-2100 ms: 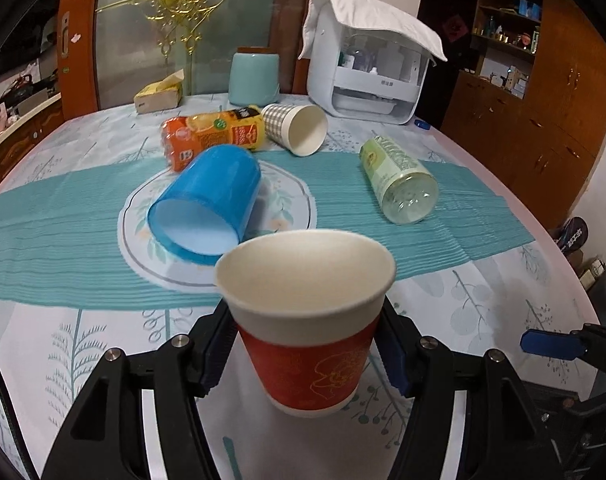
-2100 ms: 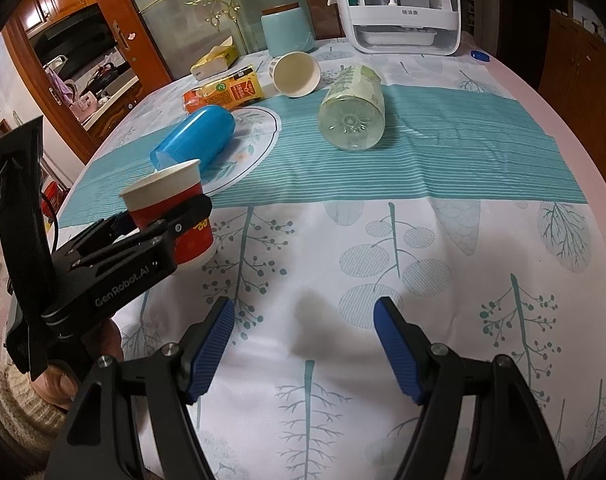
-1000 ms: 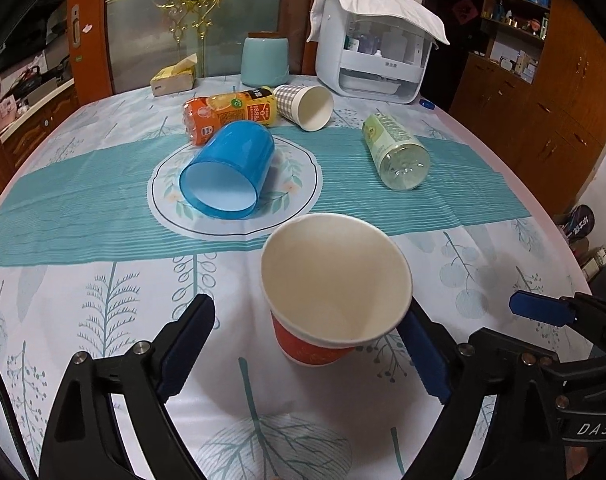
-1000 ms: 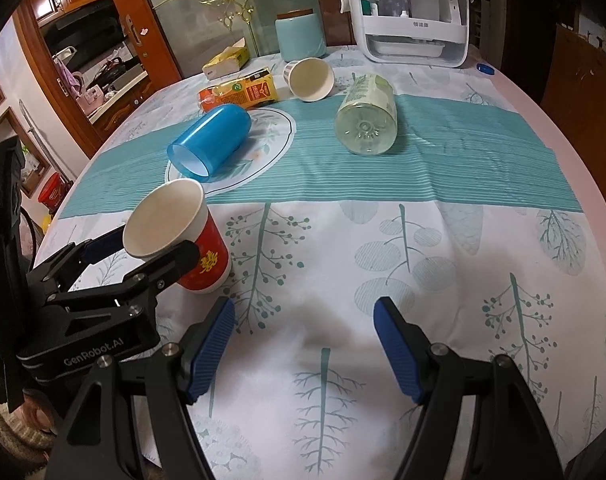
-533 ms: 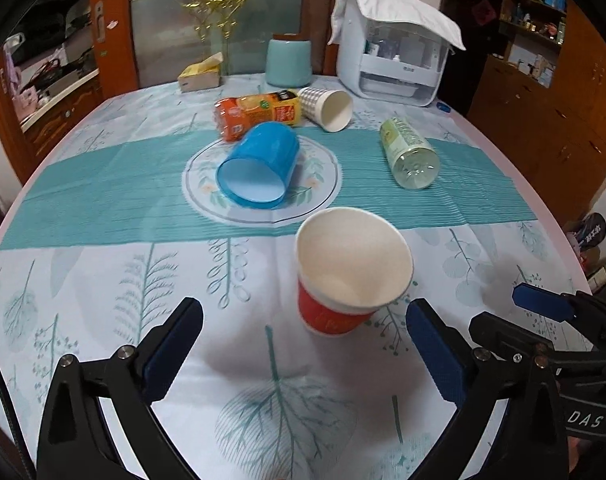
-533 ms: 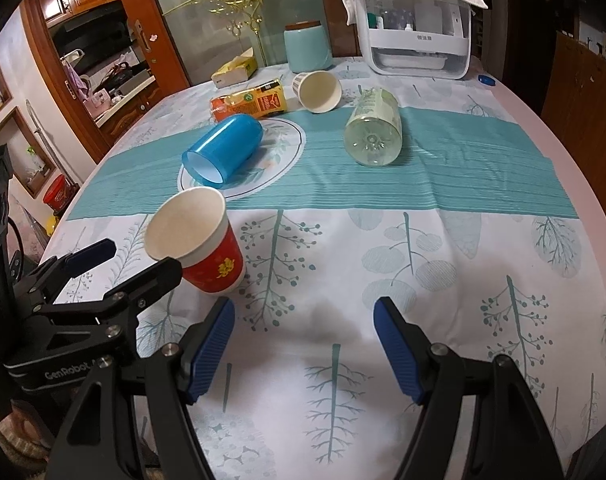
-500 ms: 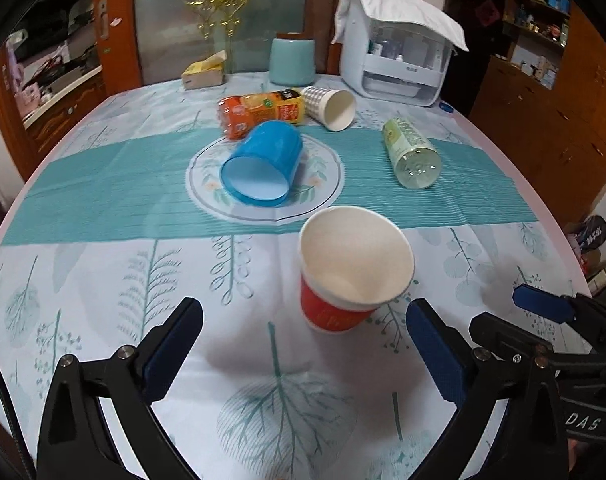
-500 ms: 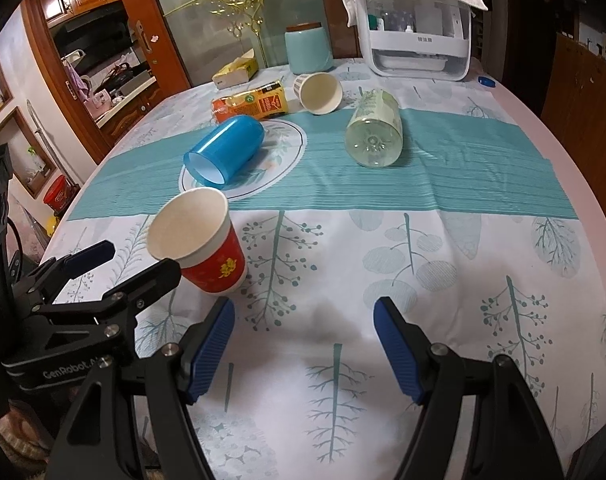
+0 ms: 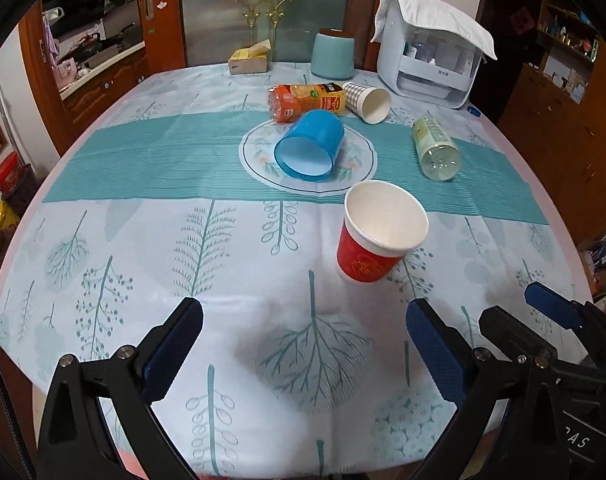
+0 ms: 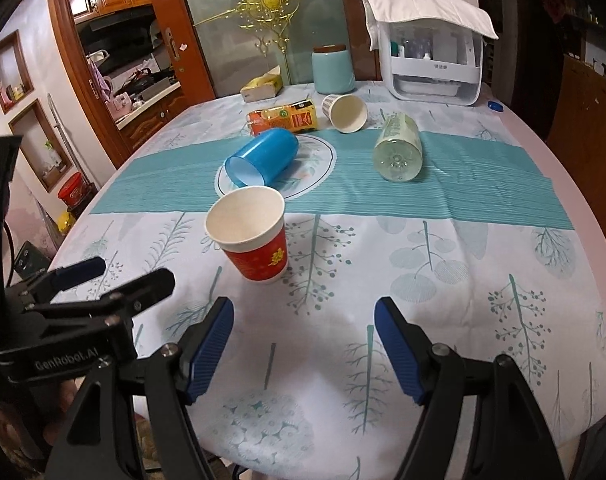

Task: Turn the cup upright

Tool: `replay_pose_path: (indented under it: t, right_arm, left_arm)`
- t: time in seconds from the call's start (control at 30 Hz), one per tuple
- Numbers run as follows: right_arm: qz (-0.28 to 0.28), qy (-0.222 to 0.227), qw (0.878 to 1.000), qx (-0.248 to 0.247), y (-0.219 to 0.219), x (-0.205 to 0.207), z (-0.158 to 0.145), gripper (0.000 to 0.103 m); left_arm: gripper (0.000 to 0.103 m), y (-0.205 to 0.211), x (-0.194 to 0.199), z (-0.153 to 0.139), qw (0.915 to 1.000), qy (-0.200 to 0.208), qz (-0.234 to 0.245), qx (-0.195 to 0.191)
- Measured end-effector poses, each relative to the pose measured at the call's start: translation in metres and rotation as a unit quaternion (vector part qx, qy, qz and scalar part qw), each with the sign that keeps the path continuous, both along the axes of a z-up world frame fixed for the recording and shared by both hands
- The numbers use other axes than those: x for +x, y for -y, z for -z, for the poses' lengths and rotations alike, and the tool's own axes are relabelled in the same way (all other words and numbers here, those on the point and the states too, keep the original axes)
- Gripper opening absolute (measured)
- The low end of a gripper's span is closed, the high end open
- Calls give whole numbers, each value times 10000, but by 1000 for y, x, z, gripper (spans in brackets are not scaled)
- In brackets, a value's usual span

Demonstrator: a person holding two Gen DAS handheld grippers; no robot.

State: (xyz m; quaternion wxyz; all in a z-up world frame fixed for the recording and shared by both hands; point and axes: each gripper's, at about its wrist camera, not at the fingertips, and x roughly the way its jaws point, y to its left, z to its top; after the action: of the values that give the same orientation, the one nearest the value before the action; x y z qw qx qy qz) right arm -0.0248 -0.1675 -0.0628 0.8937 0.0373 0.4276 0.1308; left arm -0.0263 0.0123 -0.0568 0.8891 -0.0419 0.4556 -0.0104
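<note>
A red paper cup (image 9: pixel 377 240) stands upright on the tablecloth, mouth up; it also shows in the right wrist view (image 10: pixel 255 238). My left gripper (image 9: pixel 303 344) is open and empty, well back from the cup near the table's front edge. My right gripper (image 10: pixel 303 340) is open and empty, to the right of the cup. The left gripper's body (image 10: pixel 83 320) shows at the left in the right wrist view. A blue plastic cup (image 9: pixel 309 146) lies on its side on the round placemat. A checked paper cup (image 9: pixel 367 96) lies on its side farther back.
An orange juice bottle (image 9: pixel 303 100) and a clear green-label bottle (image 9: pixel 435 148) lie on their sides. A teal canister (image 9: pixel 333 54), a tissue box (image 9: pixel 249 60) and a white covered appliance (image 9: pixel 431 64) stand at the back. The table's front edge (image 9: pixel 303 468) is close below my grippers.
My left gripper let go of the red cup, opened wide and pulled back and up. The cup stays upright on the cloth. The right gripper also drew back a little.
</note>
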Motion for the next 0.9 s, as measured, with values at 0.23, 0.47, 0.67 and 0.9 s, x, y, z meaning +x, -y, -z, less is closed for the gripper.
replay_pose_path:
  t: [0.23,0.47,0.67,0.9]
  right_arm:
    - [77,49,10000,8,0,-14,-7,79]
    - [57,142,9999,24,-2,-24,-12,79]
    - [-63,215,9997,-40,-6,-30,-19,80]
    - [17,259,9996,131,-4,-34,-22,80]
  left_arm:
    - [101,1,-16,-8,9999,70,12,76]
    - [101,-3,-28,-15,9998,153,-74,53]
    - [101,1,-32,-21,9995,244,1,222]
    - [101,0,-37,-27,9990,372,-83,236]
